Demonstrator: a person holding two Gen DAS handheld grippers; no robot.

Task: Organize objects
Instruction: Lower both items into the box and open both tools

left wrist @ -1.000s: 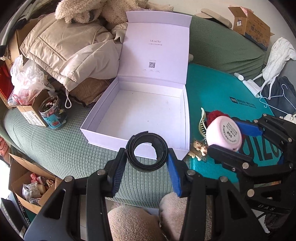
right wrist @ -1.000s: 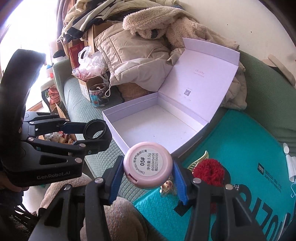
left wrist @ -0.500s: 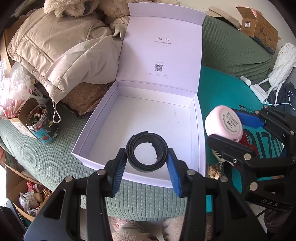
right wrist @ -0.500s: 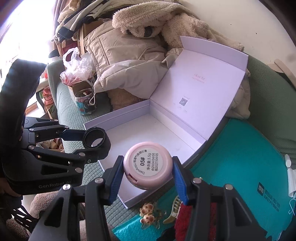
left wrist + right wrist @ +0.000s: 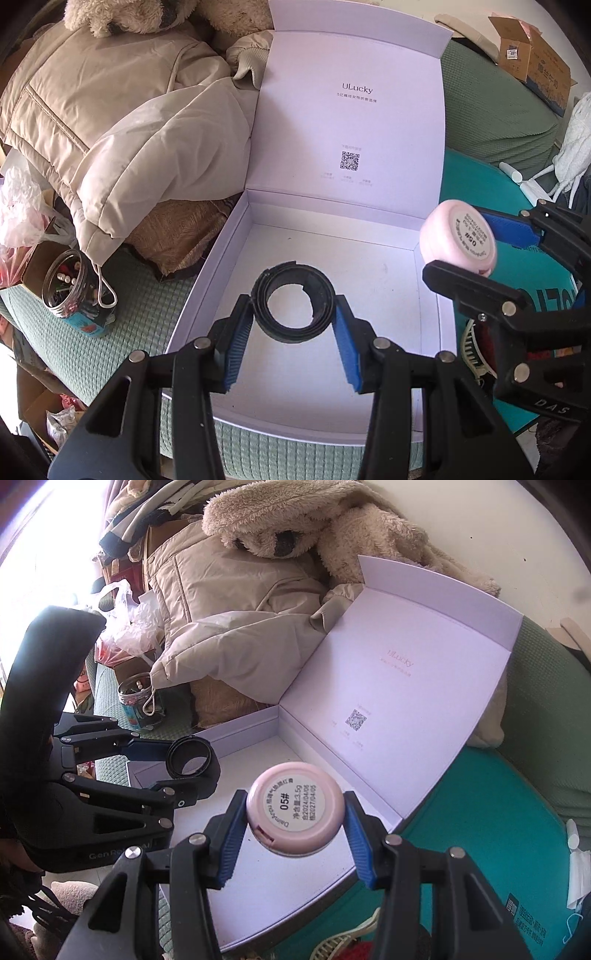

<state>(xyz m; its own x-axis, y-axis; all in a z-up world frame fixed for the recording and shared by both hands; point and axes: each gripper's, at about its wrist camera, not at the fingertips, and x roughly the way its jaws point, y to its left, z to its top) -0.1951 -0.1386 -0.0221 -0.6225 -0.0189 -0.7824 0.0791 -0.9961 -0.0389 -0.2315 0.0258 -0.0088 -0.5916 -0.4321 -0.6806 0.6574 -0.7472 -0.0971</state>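
An open white box (image 5: 373,254) with its lid up lies on a green cover; its inside is bare. My left gripper (image 5: 293,325) is shut on a black rolled band (image 5: 293,293) and holds it above the box's floor. My right gripper (image 5: 293,819) is shut on a round pink compact (image 5: 295,818) with a white label, above the box's right part. In the left wrist view the pink compact (image 5: 458,236) hangs over the box's right rim. In the right wrist view the black band (image 5: 192,757) and left gripper (image 5: 177,764) sit left, over the box (image 5: 303,878).
A beige padded jacket (image 5: 122,122) and a plush toy (image 5: 295,528) lie behind the box. A jar of small items (image 5: 74,291) stands left of it. A teal mat (image 5: 491,830) lies right, with a comb-like clip (image 5: 471,350) and a red fluffy thing. A cardboard box (image 5: 532,62) sits far right.
Both grippers have moved forward with their loads, from in front of the box's near edge to above its inside. The box looks larger and nearer.
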